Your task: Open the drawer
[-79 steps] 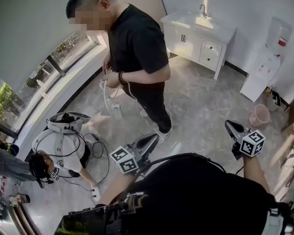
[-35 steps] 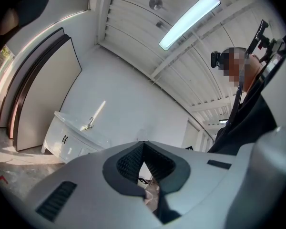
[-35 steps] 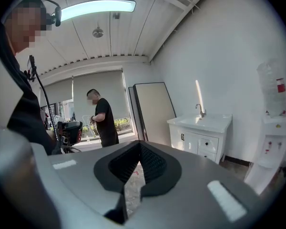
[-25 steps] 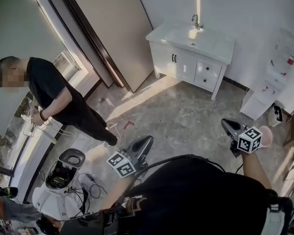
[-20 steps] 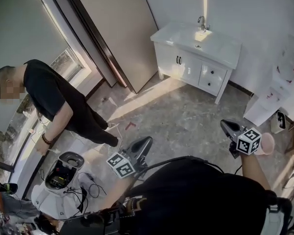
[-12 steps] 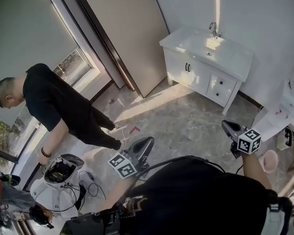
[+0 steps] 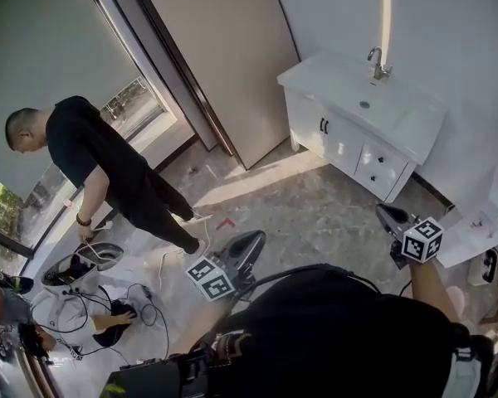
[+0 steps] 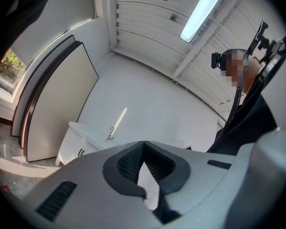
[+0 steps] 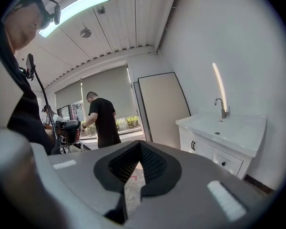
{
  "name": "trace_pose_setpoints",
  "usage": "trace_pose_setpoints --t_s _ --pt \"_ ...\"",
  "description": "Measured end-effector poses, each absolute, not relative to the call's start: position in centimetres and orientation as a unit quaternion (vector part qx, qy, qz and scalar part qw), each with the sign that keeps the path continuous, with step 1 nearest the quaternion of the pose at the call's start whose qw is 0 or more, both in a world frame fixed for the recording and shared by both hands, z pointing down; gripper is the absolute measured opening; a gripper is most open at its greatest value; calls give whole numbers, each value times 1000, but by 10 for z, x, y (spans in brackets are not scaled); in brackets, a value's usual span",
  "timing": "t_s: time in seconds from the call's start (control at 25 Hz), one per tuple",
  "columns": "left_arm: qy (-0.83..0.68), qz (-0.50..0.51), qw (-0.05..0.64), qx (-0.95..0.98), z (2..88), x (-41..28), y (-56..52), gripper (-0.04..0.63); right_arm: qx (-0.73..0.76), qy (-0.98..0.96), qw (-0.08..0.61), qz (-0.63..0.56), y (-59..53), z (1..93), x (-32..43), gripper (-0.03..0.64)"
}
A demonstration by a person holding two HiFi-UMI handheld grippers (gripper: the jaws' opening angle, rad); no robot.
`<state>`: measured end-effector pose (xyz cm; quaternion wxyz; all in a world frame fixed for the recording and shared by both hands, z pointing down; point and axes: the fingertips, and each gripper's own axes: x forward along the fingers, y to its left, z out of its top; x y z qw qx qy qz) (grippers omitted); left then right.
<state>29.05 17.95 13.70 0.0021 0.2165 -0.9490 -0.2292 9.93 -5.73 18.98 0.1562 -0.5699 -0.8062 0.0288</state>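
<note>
A white vanity cabinet point(image 7: 314, 110) with a sink and tap stands against the far wall, a few steps ahead. Its right part has two small drawers point(image 7: 378, 166) with dark knobs, both closed. My left gripper point(image 7: 251, 240) is held low in the middle of the head view, shut and empty. My right gripper point(image 7: 385, 212) is to the right, also shut with nothing in it, and points toward the cabinet. The right gripper view shows the right gripper point(image 9: 140, 144) and beyond it the cabinet point(image 9: 219, 149). Past the left gripper point(image 8: 143, 144), the left gripper view shows the cabinet point(image 8: 78, 144) small and far off.
A person in black point(image 7: 95, 160) stands at the left beside a white machine point(image 7: 87, 259) and floor cables point(image 7: 153, 305). A second person point(image 7: 75, 317) crouches there. A tall beige panel point(image 7: 224, 56) leans on the wall. A white appliance point(image 7: 481, 235) stands at the right edge.
The view has swung, so the cabinet now sits further right and lower in the picture. The standing person has straightened up. Both grippers keep their place in the view, jaws unchanged.
</note>
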Motion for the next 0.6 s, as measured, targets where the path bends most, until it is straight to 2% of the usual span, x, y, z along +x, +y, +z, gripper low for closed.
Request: trace_pose_setpoints --t_s 0.28,0.6 --pt "-946 -236 20 219 139 229 185 2 -563 -807 174 40 -52 198 40 2" --pt "-932 -246 25 265 144 152 272 2 -522 -833 181 36 19 199 -18 2"
